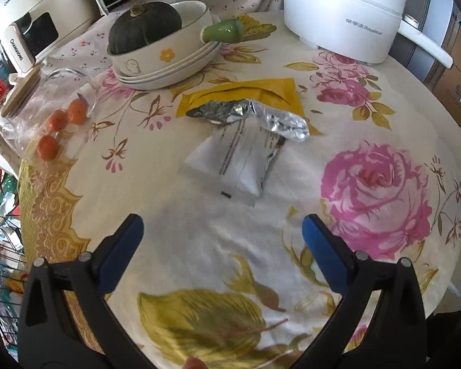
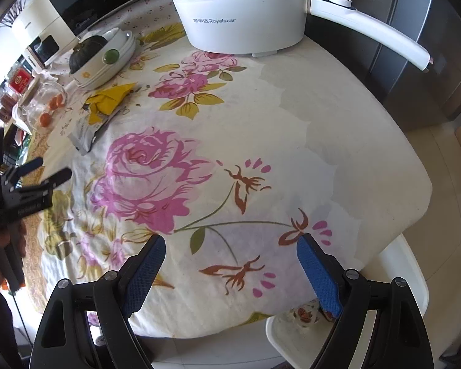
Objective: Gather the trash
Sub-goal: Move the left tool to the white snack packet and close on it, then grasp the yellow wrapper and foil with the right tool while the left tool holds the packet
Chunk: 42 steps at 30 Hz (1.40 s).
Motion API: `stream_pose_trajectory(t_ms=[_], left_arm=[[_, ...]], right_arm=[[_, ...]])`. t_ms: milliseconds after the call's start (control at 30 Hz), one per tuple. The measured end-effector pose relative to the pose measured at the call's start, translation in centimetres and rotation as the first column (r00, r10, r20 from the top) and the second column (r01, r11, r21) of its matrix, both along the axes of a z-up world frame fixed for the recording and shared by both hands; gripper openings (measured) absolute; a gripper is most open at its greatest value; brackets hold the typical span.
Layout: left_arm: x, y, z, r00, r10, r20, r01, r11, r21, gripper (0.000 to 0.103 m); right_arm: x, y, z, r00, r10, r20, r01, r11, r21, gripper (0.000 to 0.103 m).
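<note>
Left wrist view: left gripper (image 1: 222, 220), jaws spread and empty, above tablecloth (image 1: 199, 246) facing silver wrapper (image 1: 230, 160). Right gripper (image 2: 230, 240) likewise spread, empty.

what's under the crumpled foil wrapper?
The foil wrapper overlaps two things: the yellow packet behind and the white sachet in front. Their covered edges cannot be seen, nor anything else hidden beneath it.
</note>
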<state>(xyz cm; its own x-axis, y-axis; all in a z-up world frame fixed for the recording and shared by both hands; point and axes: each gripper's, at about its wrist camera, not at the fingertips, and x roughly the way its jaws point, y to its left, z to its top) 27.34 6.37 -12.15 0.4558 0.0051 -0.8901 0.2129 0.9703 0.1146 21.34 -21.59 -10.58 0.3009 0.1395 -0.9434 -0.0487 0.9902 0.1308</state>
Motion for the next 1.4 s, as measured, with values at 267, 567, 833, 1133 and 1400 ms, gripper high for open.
stream_pose_trajectory(t_ms=[267,567,833,1133,1400], left_arm=[[5.2,-2.3,-1.6,0.996,-0.090,0.010,0.089,0.995,0.044,0.102],[3.7,-1.5,-2.0,0.996,-0.045,-0.077,0.039,0.996,-0.079,0.056],[-2.9,-0.9,1.0,0.996,-0.023,-0.085,0.010,0.988,-0.152,0.055],[-9.4,1.4,2.2,0.989,0.070,-0.133,-0.098,0.971,-0.220,0.055],[-12.5,3.6,3.8,0.983,0.152,-0.105,-0.174,0.953,-0.247,0.055]], right_arm=[[0.9,-2.2,-1.3,0.999,-0.023,-0.029,0.022,1.000,-0.020,0.089],[0.3,-2.7,-0.9,0.999,-0.028,-0.027,0.028,1.000,-0.006,0.089],[-1.8,-2.9,1.5,1.000,-0.020,0.021,0.020,1.000,0.000,0.089],[-3.7,-1.6,2.5,0.999,0.024,0.039,-0.024,1.000,0.002,0.089],[-4.9,-0.4,2.9,0.998,0.040,0.052,-0.041,0.999,0.008,0.089]])
